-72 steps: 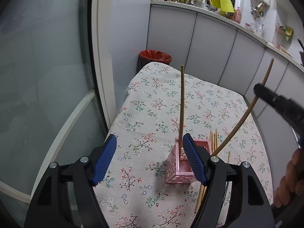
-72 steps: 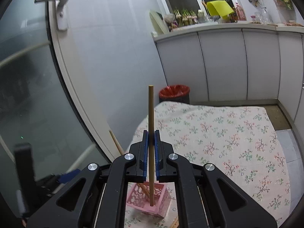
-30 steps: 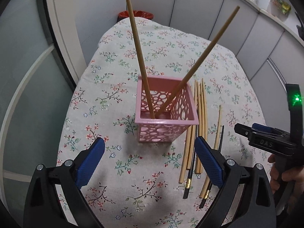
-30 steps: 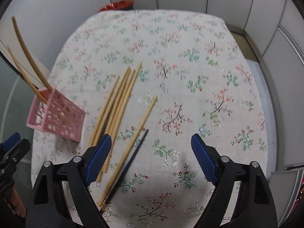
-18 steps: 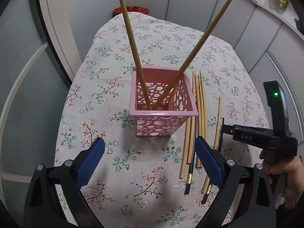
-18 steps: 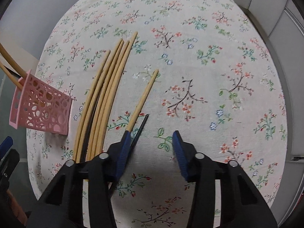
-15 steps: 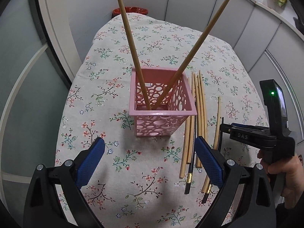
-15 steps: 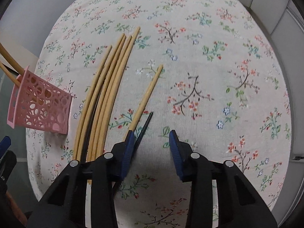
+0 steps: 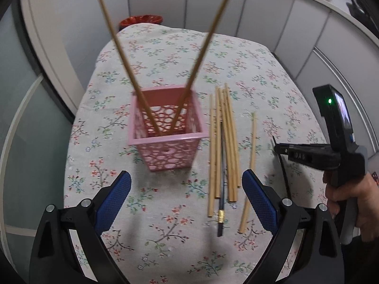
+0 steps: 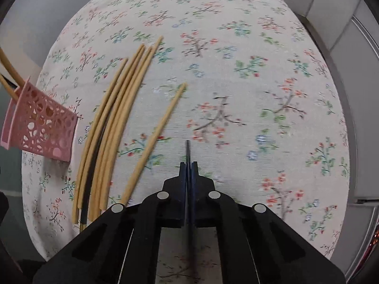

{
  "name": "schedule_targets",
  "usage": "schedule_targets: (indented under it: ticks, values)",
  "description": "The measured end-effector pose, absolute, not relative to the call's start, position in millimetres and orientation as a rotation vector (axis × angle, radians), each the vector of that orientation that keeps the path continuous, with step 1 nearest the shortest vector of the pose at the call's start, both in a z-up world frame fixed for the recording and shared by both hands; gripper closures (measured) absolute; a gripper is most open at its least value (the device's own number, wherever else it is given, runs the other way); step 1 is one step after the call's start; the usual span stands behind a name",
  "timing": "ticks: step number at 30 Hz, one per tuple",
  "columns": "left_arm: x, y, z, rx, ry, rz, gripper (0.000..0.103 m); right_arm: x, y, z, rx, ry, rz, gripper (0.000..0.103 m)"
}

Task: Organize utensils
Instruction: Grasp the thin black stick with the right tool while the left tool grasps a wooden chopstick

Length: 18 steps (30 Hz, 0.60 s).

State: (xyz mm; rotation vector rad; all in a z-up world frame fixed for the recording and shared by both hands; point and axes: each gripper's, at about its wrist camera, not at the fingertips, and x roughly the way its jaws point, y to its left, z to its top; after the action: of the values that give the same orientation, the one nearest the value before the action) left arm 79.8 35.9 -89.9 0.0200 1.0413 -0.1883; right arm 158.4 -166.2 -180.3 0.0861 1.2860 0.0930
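Note:
A pink perforated basket [image 9: 165,139] stands on the floral tablecloth with two bamboo chopsticks [image 9: 123,59] leaning in it; it also shows at the left of the right wrist view [image 10: 40,123]. To its right lie several bamboo chopsticks [image 9: 225,142] with a black one [image 9: 222,177] among them, and a single bamboo chopstick [image 9: 251,163] apart. My left gripper [image 9: 187,203] is open and empty in front of the basket. My right gripper [image 10: 187,165] is shut on a black chopstick [image 10: 187,149], lifted right of the pile [image 10: 113,127]; it also shows in the left wrist view [image 9: 278,148].
The table's floral cloth [image 10: 260,82] stretches to the right and back. A red bin [image 9: 141,21] stands behind the table. Glass door panels are on the left, white cabinets behind and to the right.
My right gripper has closed on the black chopstick that lay beside the single bamboo one and lifted it. My left gripper has shifted slightly, still open.

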Motion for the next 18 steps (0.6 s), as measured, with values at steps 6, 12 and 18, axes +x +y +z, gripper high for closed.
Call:
schedule_targets:
  ticks: [6, 12, 18]
  values:
    - [74, -6, -95, 0.062, 1.084, -0.313, 0.039, 149, -201, -168, 0.167, 1.263, 0.11, 0.1]
    - [98, -58, -116, 0.125, 1.142, -0.36, 0.066, 140, -236, -159, 0.228, 1.244, 0.115, 0.1]
    - [142, -89, -138, 0.134, 1.188, -0.357, 0.087, 130, -253, -153, 0.261, 1.227, 0.145, 0.1]
